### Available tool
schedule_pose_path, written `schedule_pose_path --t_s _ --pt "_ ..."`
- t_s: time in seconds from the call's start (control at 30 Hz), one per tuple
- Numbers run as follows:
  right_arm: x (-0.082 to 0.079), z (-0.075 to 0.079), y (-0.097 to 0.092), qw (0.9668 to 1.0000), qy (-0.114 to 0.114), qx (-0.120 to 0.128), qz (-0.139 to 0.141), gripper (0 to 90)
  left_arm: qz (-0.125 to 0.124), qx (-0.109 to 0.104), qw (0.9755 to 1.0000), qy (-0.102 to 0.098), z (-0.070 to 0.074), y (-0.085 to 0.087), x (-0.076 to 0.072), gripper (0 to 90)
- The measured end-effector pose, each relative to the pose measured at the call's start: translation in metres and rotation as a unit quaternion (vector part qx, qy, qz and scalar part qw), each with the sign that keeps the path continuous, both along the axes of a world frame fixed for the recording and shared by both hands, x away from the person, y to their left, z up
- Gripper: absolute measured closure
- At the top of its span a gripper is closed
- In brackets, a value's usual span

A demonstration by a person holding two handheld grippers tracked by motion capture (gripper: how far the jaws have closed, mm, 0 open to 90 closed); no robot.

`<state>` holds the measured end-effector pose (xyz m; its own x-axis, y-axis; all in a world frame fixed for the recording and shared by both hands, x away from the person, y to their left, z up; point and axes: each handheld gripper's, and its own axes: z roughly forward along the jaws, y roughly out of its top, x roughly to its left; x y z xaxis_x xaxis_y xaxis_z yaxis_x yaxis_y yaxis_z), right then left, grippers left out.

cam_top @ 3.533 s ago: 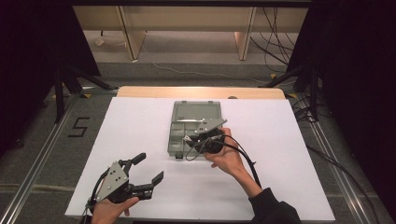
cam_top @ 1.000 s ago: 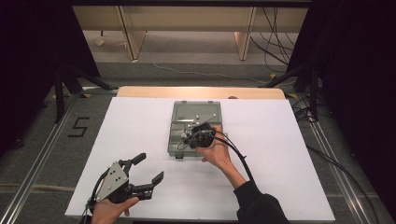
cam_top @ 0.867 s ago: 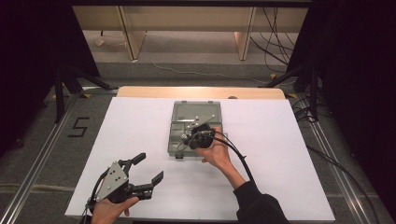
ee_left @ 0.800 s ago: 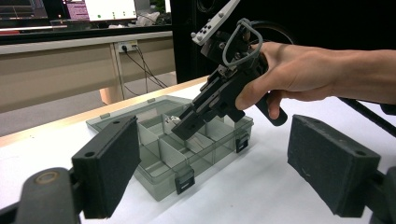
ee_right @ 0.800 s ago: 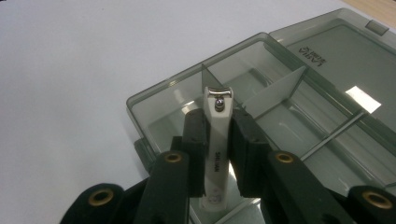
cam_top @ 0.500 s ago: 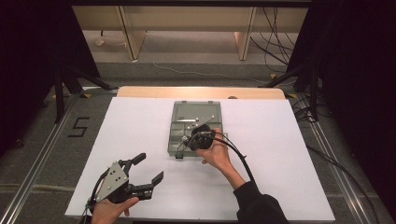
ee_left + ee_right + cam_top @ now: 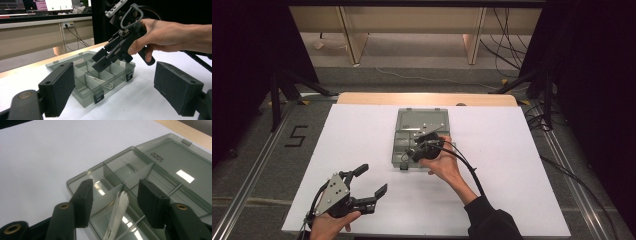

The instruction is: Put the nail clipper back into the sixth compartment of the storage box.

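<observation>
Right gripper is opening, jaws just parting around a white plastic piece dropping into the open compartment box, center frame; placement nearly done. Left gripper is idling released, lower left.

— What lay under it all?
— A white table with a wooden strip along its far edge.
— And on the floor?
— A black "5" was marked at the left, cables trailed behind, and a pale wooden bench stood beyond.
</observation>
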<state>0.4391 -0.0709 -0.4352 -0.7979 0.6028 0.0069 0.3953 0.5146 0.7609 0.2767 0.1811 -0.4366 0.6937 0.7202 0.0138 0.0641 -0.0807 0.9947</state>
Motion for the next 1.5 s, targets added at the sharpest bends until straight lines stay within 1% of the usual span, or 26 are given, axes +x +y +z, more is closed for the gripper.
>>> schedule_pose_path --t_s 0.03,0.07,0.17,0.2,0.23,0.27,0.37,0.4,0.47,0.5,0.57,0.6,0.63,0.83,0.9,0.93,0.97,1.03,1.07,1.1,1.13,1.27,1.3,1.4,1.47,1.5 --pt "0.000 0.000 0.001 0.9999 -0.013 0.002 0.007 44.8 0.001 -0.001 1.0000 0.001 0.000 0.000 0.000 16.4" --pt "-0.001 0.001 0.001 0.9998 -0.018 0.002 0.009 44.0 0.000 0.000 1.0000 0.000 0.000 0.000 0.000 16.4" --pt "-0.004 0.004 0.001 0.9997 -0.020 -0.001 0.012 40.7 0.000 0.000 1.0000 0.000 0.000 0.000 0.000 16.4" --pt "-0.003 0.004 0.001 0.9995 -0.028 0.000 0.012 39.8 0.000 0.001 1.0000 0.000 0.000 0.000 0.000 16.4" --pt "-0.004 0.006 0.000 0.9996 -0.021 -0.005 0.016 38.9 0.000 -0.001 1.0000 0.001 0.000 0.000 0.000 16.4" --pt "-0.005 0.006 0.000 0.9997 -0.023 0.000 0.012 37.7 0.000 0.001 1.0000 0.001 0.000 0.000 0.000 16.4" --pt "-0.007 0.010 -0.001 0.9997 -0.020 0.002 0.013 33.6 0.000 -0.001 1.0000 0.001 0.000 0.000 0.000 16.4" --pt "-0.007 0.010 -0.002 0.9994 -0.032 0.001 0.013 32.5 0.000 -0.001 1.0000 0.001 0.000 0.000 0.000 16.4" --pt "-0.011 0.013 -0.002 0.9994 -0.031 -0.002 0.014 32.0 0.000 0.000 1.0000 0.001 0.000 0.000 0.000 16.4" --pt "-0.011 0.014 -0.003 0.9992 -0.034 -0.002 0.019 31.5 0.002 0.001 1.0000 0.004 0.000 0.000 -0.001 16.4" --pt "-0.014 0.016 -0.004 0.9988 -0.047 0.000 0.016 30.7 0.001 0.002 1.0000 0.003 0.000 0.000 -0.001 16.4" --pt "-0.016 0.018 -0.004 0.9989 -0.046 0.005 0.014 30.7 0.001 0.002 1.0000 0.004 0.000 0.000 -0.001 16.4" --pt "-0.017 0.021 -0.005 0.9988 -0.044 0.003 0.020 30.7 0.001 0.002 1.0000 0.004 0.000 0.000 -0.001 16.4" --pt "-0.023 0.027 -0.006 0.9976 -0.064 0.017 0.021 30.4 0.000 0.001 1.0000 0.002 0.000 0.000 0.000 16.4" --pt "-0.025 0.029 -0.007 0.9980 -0.051 0.030 0.023 29.9 0.000 0.000 1.0000 0.001 0.000 -0.001 0.000 16.4" --pt "-0.025 0.030 -0.009 0.9976 -0.050 0.039 0.028 29.9 -0.001 0.001 1.0000 0.002 0.000 -0.001 -0.001 16.4" --pt "-0.027 0.031 -0.009 0.9973 -0.052 0.044 0.026 29.9 -0.001 0.000 1.0000 0.001 0.000 -0.001 -0.001 16.4" --pt "-0.030 0.034 -0.011 0.9967 -0.064 0.042 0.028 29.8 0.002 0.001 1.0000 0.004 0.000 0.000 -0.001 16.4" --pt "-0.032 0.037 -0.013 0.9964 -0.064 0.045 0.031 29.8 0.001 0.002 1.0000 0.003 0.000 0.000 0.000 16.4" --pt "-0.035 0.039 -0.014 0.9961 -0.064 0.051 0.032 29.8 0.001 0.004 1.0000 0.004 0.000 0.000 -0.001 16.4" --pt "-0.037 0.040 -0.015 0.9953 -0.071 0.056 0.034 29.7 0.000 0.000 1.0000 0.001 0.000 0.000 0.000 16.4" --pt "-0.045 0.043 -0.020 0.9943 -0.075 0.069 0.032 29.1 0.000 0.002 1.0000 0.002 0.000 -0.001 -0.001 16.4" --pt "-0.046 0.044 -0.021 0.9946 -0.071 0.067 0.032 29.0 0.001 0.005 1.0000 0.003 0.000 0.000 -0.001 16.4" --pt "-0.048 0.044 -0.024 0.9936 -0.082 0.072 0.031 28.1 0.000 0.004 1.0000 0.003 0.000 0.000 -0.001 16.4" --pt "-0.050 0.044 -0.027 0.9941 -0.073 0.075 0.031 27.4 0.000 0.003 1.0000 0.003 0.000 0.000 -0.001 16.4" --pt "-0.051 0.044 -0.029 0.9939 -0.074 0.076 0.031 27.3 0.000 0.003 1.0000 0.004 0.000 0.000 -0.001 16.4"
